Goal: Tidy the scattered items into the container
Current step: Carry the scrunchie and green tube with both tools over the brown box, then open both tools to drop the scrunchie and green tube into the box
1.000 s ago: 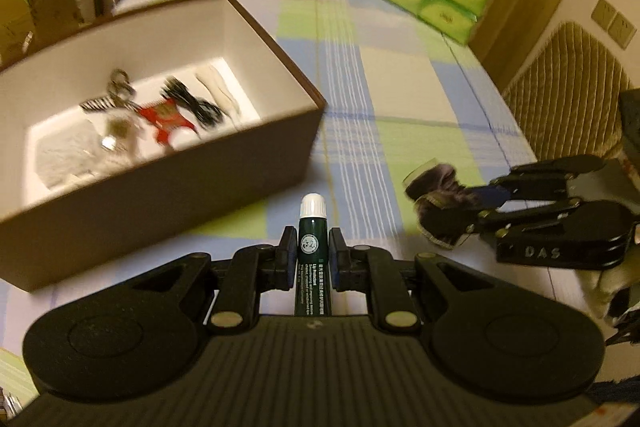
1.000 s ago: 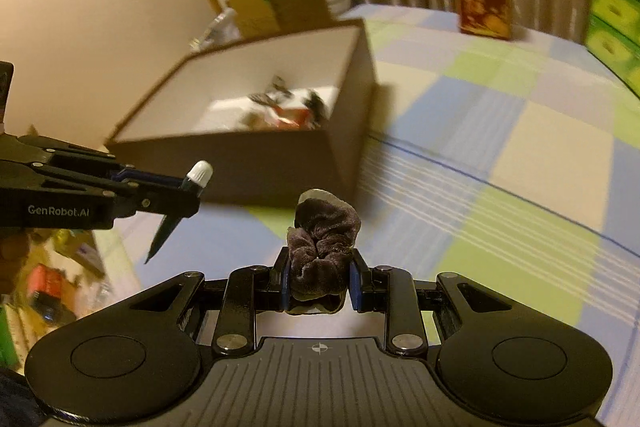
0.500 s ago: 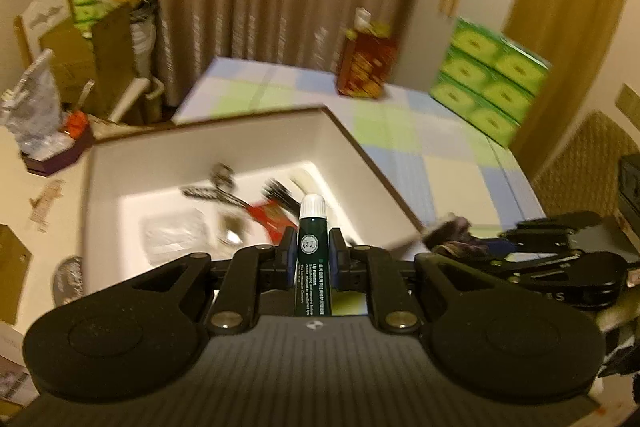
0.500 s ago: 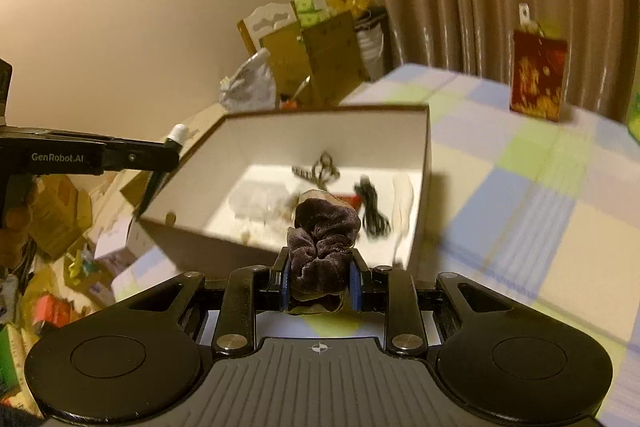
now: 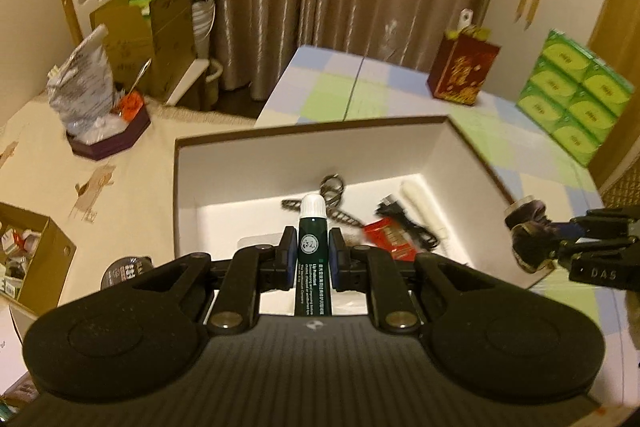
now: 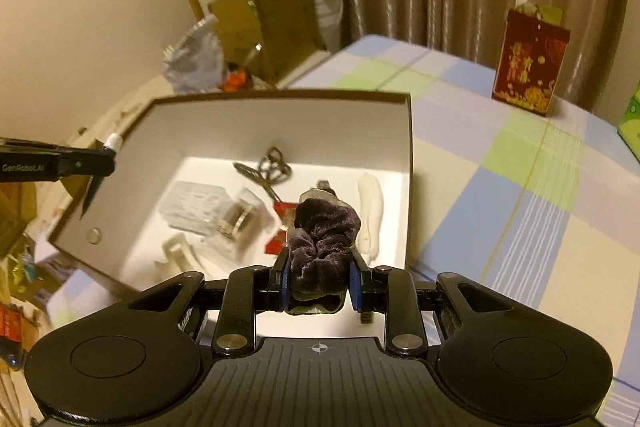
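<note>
My left gripper point(image 5: 313, 255) is shut on a dark green lip balm tube with a white cap point(image 5: 313, 247) and holds it above the near side of the brown box with white inside point(image 5: 256, 163). My right gripper point(image 6: 320, 277) is shut on a dark purple velvet scrunchie point(image 6: 324, 239) above the box point(image 6: 280, 115) near its right wall. The right gripper with the scrunchie point(image 5: 528, 227) shows at the right in the left wrist view. The left gripper's tip point(image 6: 106, 153) shows at the left in the right wrist view.
The box holds keys point(image 6: 268, 167), a red packet point(image 5: 388, 235), a black cable point(image 5: 408, 219), a white piece point(image 6: 370, 211) and a clear case point(image 6: 196, 203). A red gift bag point(image 6: 528, 67) and green tissue packs point(image 5: 576, 95) stand on the checked tablecloth point(image 6: 520, 187). Cluttered side table at left.
Both grippers have risen from table height beside the box to above it, each still holding its item. The box's inside now lies below both.
</note>
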Demonstrator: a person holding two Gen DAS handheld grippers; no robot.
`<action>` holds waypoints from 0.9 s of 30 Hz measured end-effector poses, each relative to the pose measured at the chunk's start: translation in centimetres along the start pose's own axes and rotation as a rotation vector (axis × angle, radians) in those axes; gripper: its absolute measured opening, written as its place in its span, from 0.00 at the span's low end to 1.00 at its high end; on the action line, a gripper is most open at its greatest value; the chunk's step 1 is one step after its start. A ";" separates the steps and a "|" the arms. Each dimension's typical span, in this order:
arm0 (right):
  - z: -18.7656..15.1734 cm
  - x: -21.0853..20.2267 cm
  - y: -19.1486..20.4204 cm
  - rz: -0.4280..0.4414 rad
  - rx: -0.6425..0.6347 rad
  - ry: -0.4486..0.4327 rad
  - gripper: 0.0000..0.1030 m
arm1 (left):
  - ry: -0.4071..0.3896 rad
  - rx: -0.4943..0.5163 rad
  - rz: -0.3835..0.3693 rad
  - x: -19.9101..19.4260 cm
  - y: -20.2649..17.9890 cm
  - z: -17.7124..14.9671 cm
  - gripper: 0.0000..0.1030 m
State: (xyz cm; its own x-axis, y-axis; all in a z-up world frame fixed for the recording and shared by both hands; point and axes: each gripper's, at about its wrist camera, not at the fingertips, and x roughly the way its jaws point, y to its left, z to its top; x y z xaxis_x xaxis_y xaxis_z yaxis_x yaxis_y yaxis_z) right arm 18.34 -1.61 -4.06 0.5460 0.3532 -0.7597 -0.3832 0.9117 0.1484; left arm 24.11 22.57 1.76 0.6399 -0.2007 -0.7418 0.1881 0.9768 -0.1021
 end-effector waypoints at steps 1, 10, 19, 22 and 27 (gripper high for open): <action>0.1 0.5 -0.1 -0.010 -0.006 0.010 0.24 | 0.015 -0.008 0.005 0.6 0.4 -0.2 0.12; -0.1 3.7 0.3 -0.063 -0.064 0.088 0.24 | 0.167 -0.015 0.072 4.6 1.3 -2.4 0.12; -0.5 4.6 0.6 -0.085 -0.093 0.122 0.24 | 0.241 0.023 0.132 7.0 0.9 -3.7 0.12; -0.5 4.7 0.6 -0.088 -0.096 0.129 0.24 | 0.260 0.031 0.133 7.4 0.7 -4.0 0.12; -0.5 4.7 0.6 -0.088 -0.101 0.134 0.24 | 0.272 0.039 0.145 7.6 0.3 -4.2 0.12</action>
State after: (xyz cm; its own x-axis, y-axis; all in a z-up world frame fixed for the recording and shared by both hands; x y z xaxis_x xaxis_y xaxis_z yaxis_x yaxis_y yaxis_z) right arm 20.32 0.54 -7.87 0.4795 0.2355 -0.8453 -0.4149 0.9097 0.0181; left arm 25.94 21.66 -6.69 0.4399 -0.0273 -0.8976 0.1410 0.9892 0.0390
